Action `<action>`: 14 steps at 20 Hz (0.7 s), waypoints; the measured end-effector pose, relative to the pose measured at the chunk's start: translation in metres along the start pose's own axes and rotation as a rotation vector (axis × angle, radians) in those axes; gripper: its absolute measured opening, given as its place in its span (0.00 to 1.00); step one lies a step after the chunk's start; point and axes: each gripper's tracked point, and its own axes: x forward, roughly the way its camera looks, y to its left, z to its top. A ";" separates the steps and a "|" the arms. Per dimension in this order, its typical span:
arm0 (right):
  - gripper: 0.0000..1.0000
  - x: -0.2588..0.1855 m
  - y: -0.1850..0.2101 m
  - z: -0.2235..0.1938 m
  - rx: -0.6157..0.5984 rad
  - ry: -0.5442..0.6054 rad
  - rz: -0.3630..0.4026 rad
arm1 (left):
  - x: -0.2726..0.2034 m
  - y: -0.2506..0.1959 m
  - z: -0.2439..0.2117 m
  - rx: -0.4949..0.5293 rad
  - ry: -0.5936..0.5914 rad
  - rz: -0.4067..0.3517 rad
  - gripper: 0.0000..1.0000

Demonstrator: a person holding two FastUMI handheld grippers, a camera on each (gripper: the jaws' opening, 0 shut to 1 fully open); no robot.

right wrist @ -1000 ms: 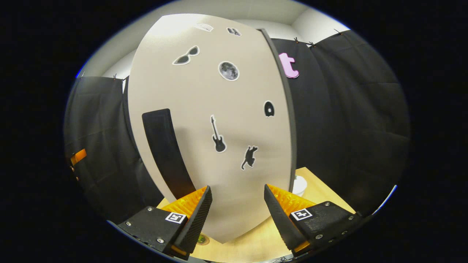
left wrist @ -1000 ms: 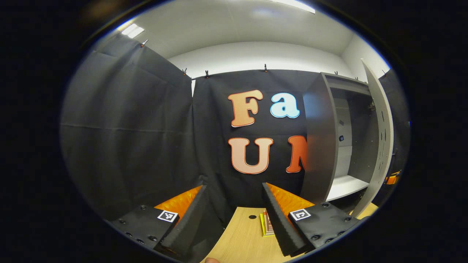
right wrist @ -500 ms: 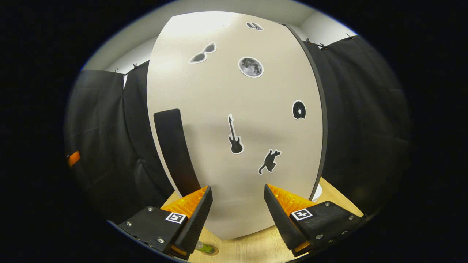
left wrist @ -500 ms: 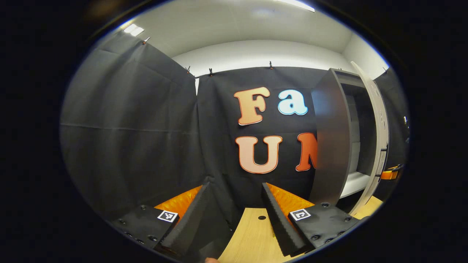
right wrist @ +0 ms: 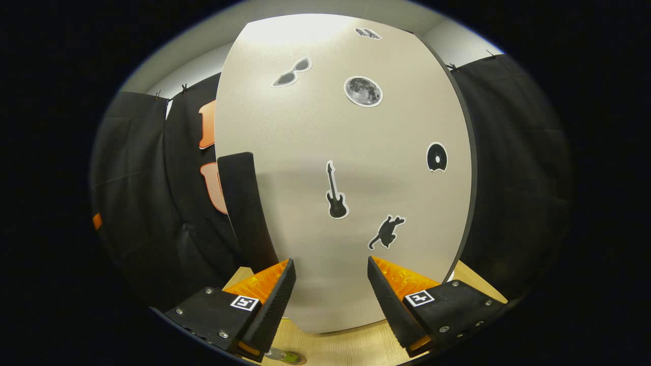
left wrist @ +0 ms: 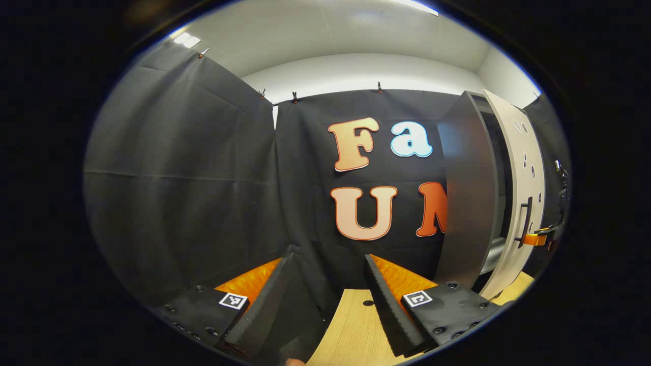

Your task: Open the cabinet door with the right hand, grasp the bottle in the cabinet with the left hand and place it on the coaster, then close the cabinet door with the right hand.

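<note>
Right gripper: ribbed wedge fingers spread, holding nothing, just before the cabinet door; matte beige panel, stickers, flat dark handle ahead-left. Below its left finger, possibly the bottle, blurred, on pale wood-grain table. Left gripper: apart, empty; cabinet ahead-right, door nearly closed.

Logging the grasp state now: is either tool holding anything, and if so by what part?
Nothing is held. The left tool is open over the table; the right tool is open facing the cabinet door, gripping nothing.
</note>
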 end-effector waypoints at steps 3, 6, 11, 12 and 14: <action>0.89 0.009 -0.002 0.006 0.014 -0.010 -0.015 | 0.005 -0.001 0.001 0.004 0.001 0.001 0.95; 0.89 0.015 -0.003 0.011 0.002 -0.026 -0.032 | 0.008 -0.005 0.000 0.004 0.005 -0.002 0.94; 0.88 0.019 0.001 0.012 0.009 -0.027 -0.028 | 0.014 -0.012 -0.001 0.010 0.010 -0.007 0.95; 0.87 0.020 0.001 0.012 0.008 -0.027 -0.026 | 0.015 -0.012 -0.001 0.010 0.012 -0.007 0.95; 0.87 0.020 0.001 0.012 0.002 -0.022 -0.019 | 0.018 -0.015 -0.001 0.009 0.015 -0.008 0.95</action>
